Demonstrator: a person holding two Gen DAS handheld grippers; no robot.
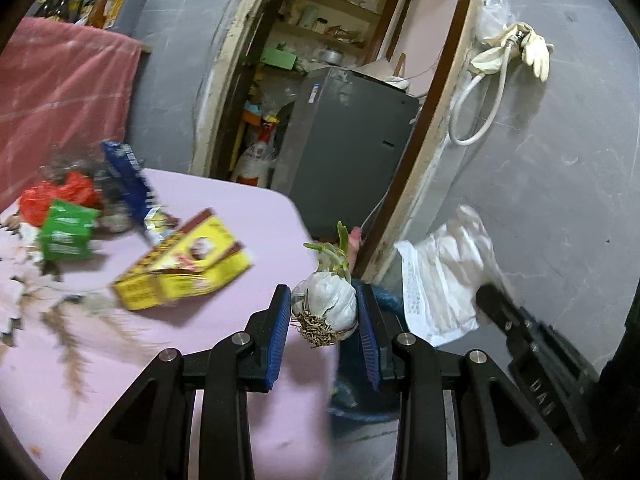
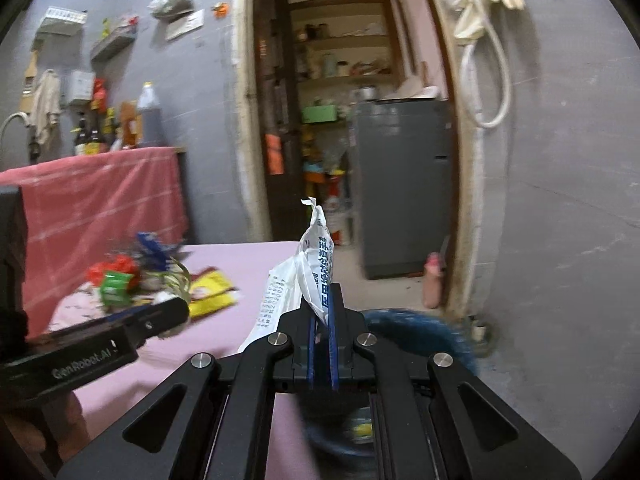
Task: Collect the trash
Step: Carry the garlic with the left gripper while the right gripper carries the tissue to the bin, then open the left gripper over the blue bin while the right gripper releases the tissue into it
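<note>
sprouted garlic bulb (image 1: 326, 306) sits between our left gripper (image 1: 325, 322) jaws, pinched at its sides, held in the air just past the table (image 1: 248, 216) edge, above the blue bin (image 2: 424, 328). right gripper (image 2: 322, 350) jaws are nearly closed on a white plastic bag (image 2: 310, 280), also over the bin. we judge we're at the drop step. next: open jaws over the bin, then back for the yellow box (image 1: 188, 266), green packet (image 1: 66, 234) etc.
</note>
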